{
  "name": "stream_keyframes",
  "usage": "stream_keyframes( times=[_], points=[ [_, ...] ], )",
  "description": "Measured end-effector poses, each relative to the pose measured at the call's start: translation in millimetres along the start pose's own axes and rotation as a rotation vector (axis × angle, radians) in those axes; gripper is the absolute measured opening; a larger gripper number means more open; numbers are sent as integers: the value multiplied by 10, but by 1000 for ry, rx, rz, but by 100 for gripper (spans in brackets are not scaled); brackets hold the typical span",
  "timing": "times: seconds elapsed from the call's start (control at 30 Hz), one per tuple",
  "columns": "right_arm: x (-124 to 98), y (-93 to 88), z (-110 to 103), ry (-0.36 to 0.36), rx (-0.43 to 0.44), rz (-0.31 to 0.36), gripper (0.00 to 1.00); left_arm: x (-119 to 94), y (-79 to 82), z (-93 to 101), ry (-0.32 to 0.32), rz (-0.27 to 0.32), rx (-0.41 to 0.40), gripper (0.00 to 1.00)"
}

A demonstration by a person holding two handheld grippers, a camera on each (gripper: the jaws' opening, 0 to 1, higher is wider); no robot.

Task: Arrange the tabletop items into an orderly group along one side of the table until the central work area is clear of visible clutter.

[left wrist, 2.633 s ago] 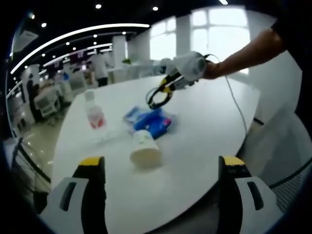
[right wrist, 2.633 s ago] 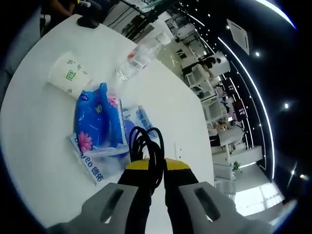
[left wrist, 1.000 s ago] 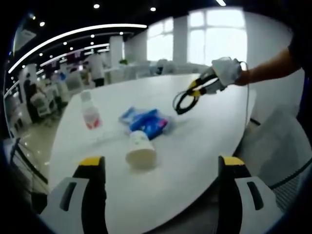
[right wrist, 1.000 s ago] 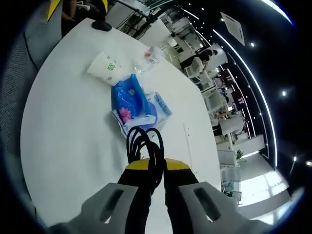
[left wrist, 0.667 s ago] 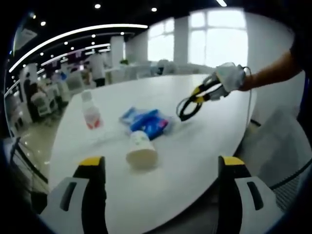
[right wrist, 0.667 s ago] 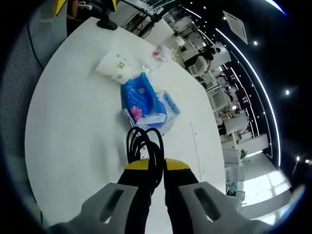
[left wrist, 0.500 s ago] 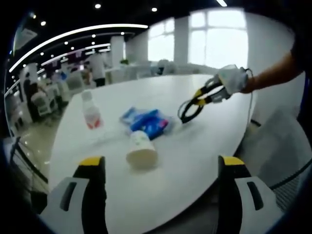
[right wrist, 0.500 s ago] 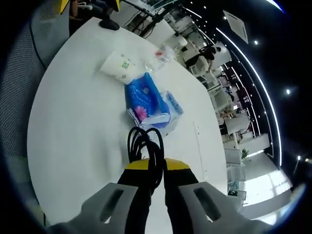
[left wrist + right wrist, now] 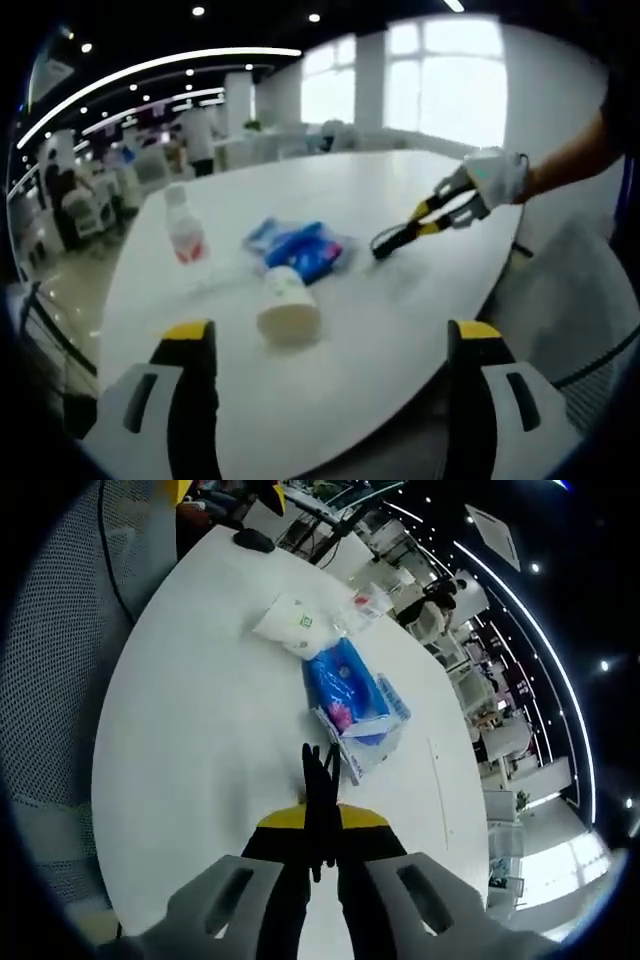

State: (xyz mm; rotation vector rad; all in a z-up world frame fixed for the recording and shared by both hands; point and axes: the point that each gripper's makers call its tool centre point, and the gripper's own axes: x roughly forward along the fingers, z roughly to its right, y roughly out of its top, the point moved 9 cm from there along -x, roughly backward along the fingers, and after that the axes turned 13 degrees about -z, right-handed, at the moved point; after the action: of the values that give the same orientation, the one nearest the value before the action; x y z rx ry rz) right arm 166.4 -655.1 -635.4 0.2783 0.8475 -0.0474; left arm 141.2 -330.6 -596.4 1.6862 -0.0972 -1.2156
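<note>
- Surface (image 9: 400, 310): a large white oval top carrying every item; a grey mesh chair (image 9: 50, 660) stands against its edge in the right gripper view.
- Tissue pack (image 9: 305, 250): blue plastic wrapper lying flat near the middle of the surface, partly resting on a second, paler blue pack (image 9: 385, 715); taken here as the landmark.
- Paper cup (image 9: 288, 308): white with a green mark, tipped on its side, touching the tissue pack on the side facing the left claw.
- Water bottle (image 9: 184, 232): clear with a red label, standing upright in the left gripper view, near the tissue pack and apart from it; in the right gripper view it lies beyond the cup.
- Left claw (image 9: 330, 340): jaws spread wide with nothing between them, held low at the edge of the surface, well apart from the tissue pack.
- Right claw (image 9: 322, 818): yellow-tipped jaws pressed together on a coil of black cable (image 9: 318, 780); seen from the left gripper view, the cable's end is down at the surface just beside the tissue pack, on the side towards the person's gloved hand (image 9: 497, 178).
</note>
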Motion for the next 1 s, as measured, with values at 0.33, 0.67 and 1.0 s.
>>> stream_keyframes(
  times=[0.33, 0.67, 1.0],
  points=[
    [61, -5, -185, 79, 1, -5, 5, -6, 1, -17, 6, 7, -6, 93],
    [161, -37, -389, 169, -26, -35, 5, -10, 2, -35, 13, 16, -16, 92],
    [245, -77, -491, 251, -32, -63, 7, -7, 1, -36, 16, 11, -17, 92]
  ],
)
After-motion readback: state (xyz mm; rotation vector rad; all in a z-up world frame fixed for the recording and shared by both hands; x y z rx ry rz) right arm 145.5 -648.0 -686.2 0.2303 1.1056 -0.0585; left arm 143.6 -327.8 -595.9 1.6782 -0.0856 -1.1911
